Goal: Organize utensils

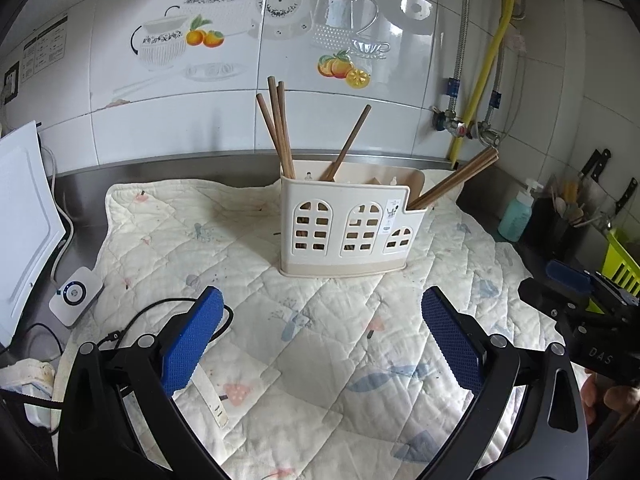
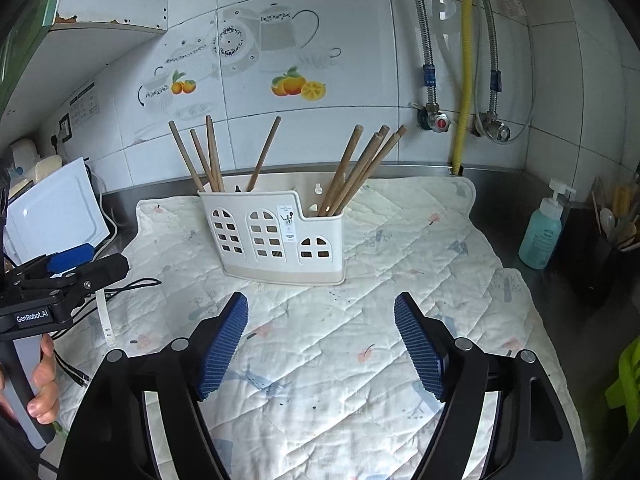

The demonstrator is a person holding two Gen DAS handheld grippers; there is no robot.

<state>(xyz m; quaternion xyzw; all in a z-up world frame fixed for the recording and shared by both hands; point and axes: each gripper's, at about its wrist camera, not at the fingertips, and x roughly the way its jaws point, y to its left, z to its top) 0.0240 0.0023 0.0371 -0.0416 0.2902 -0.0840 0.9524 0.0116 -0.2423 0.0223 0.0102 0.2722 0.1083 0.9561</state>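
A cream utensil holder (image 1: 348, 228) (image 2: 280, 236) with window-shaped cut-outs stands on a quilted cloth (image 1: 320, 360) (image 2: 360, 320). Several brown wooden chopsticks (image 1: 280, 128) (image 2: 208, 156) lean out of its left and middle compartments. Another bunch of chopsticks (image 1: 456, 180) (image 2: 360, 168) leans right from the low right compartment. My left gripper (image 1: 322, 340) is open over the cloth, short of the holder, with nothing between its blue pads. My right gripper (image 2: 322, 344) is open too, empty, also short of the holder. Each gripper shows at the edge of the other's view.
A white appliance (image 1: 24, 220) and a small white device (image 1: 76, 296) with black cables (image 1: 160, 308) lie left. A blue soap bottle (image 2: 544, 232), a dark utensil pot (image 2: 612, 248) and a green rack (image 1: 620, 260) stand right. Pipes and valves (image 2: 440, 120) run on the tiled wall.
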